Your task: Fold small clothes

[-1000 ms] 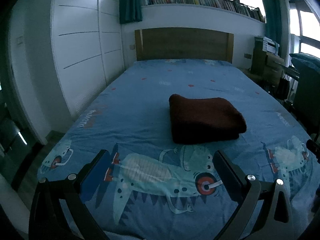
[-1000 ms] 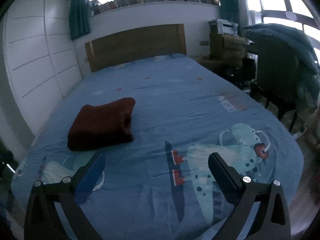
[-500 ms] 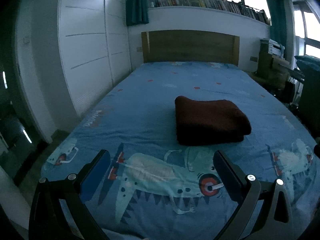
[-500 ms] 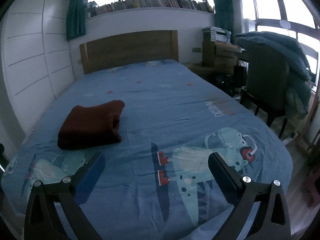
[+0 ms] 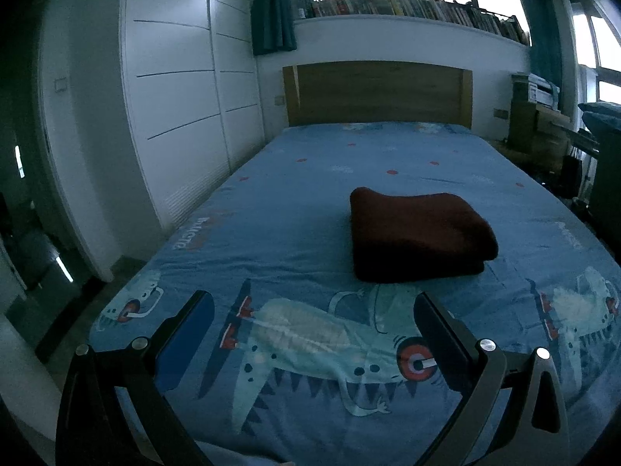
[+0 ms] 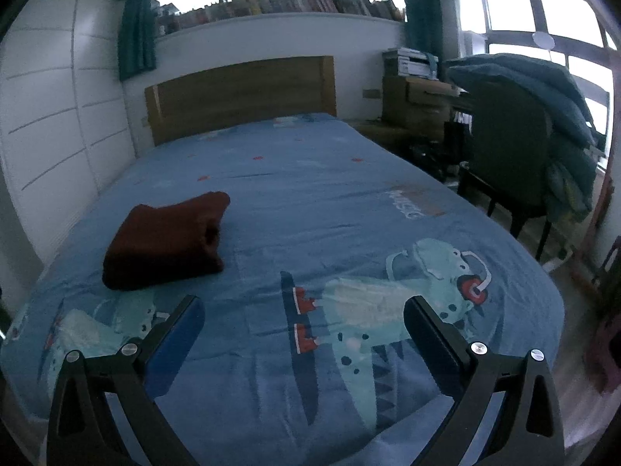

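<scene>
Both jaws wide; folded garment (image 5: pixel 419 233) beyond them

Blue cartoon-print bedsheet (image 5: pixel 295 202), wooden headboard (image 5: pixel 378 93), books (image 5: pixel 407 6) shelved above.

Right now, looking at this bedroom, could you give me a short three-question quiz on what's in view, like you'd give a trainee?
1. True or false: the left tongs grip the dark red folded garment.
2. Multiple choice: the garment lies on (A) the chair, (B) the blue bedsheet, (C) the floor.
3. Fill in: above the wooden headboard, a ledge holds a row of ____.

Key: 1 false, both the left tongs and the right tongs are open and hold nothing. 2 B. 3 books.
</scene>
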`<state>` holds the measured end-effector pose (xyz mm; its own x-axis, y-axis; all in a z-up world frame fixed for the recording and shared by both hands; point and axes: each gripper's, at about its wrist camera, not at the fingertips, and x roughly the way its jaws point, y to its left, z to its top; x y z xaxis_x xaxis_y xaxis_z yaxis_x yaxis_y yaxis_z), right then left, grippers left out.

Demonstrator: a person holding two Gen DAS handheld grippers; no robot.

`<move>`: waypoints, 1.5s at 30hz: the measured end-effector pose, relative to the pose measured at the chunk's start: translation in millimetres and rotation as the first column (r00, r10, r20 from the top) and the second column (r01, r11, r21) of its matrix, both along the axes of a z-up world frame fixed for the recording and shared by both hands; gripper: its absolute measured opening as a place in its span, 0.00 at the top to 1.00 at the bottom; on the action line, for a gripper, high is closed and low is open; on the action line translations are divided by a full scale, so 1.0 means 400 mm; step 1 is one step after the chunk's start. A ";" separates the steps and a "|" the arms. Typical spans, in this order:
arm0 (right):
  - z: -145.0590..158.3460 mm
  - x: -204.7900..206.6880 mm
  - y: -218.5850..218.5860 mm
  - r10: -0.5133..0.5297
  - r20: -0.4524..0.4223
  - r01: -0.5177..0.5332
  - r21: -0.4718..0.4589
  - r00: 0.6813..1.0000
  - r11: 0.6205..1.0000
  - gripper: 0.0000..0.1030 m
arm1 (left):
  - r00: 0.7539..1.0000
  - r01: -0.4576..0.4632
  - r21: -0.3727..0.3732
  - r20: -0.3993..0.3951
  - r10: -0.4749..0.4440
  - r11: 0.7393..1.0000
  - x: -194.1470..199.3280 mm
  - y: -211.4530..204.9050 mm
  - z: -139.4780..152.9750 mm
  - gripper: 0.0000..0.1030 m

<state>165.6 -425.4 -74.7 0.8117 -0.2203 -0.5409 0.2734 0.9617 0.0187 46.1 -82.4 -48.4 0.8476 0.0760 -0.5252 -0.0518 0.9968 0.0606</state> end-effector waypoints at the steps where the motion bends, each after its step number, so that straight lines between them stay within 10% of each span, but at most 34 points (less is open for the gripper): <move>1: -0.001 -0.002 0.000 -0.001 0.001 0.001 0.000 1.000 1.000 0.00 | 1.000 0.002 0.000 0.002 -0.002 1.000 -0.001 -0.001 0.001 0.01; 45: -0.004 -0.004 -0.015 -0.027 -0.007 0.027 -0.027 1.000 0.999 0.00 | 1.000 0.012 0.001 -0.018 -0.012 1.000 0.017 -0.022 -0.024 0.01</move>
